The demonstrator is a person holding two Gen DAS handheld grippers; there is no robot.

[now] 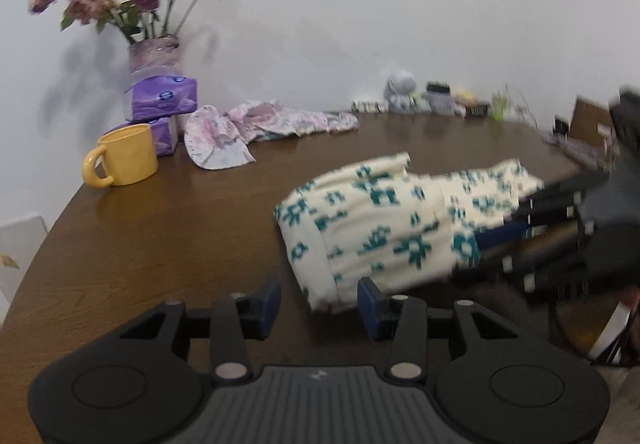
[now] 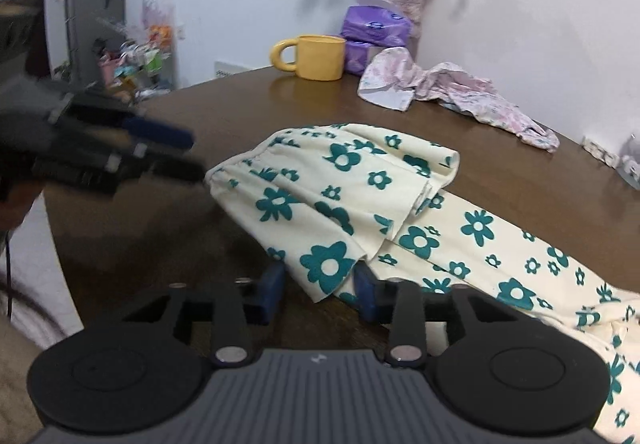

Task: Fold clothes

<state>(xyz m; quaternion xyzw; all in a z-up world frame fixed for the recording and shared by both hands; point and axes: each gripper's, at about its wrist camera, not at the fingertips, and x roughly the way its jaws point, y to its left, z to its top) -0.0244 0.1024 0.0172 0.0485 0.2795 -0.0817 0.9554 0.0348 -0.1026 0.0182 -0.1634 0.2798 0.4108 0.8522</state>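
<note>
Item: cream floral trousers (image 2: 344,200), part-folded on bench (image 1: 168,228); soft, light, limp. Both grippers, left gripper (image 1: 318,304) and right gripper (image 2: 320,286), apart, nothing clamped. Best hold: folded hem corner at twelve o'clock of right gripper.

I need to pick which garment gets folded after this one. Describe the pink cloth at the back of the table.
The pink cloth is a thin, pale garment printed with small pink flowers. It lies crumpled and unfolded on the brown table, one rounded part spread flat and a narrow end trailing towards the wall. It sits beside the purple tissue packs and appears to touch them. Neither claw is near it.
</note>
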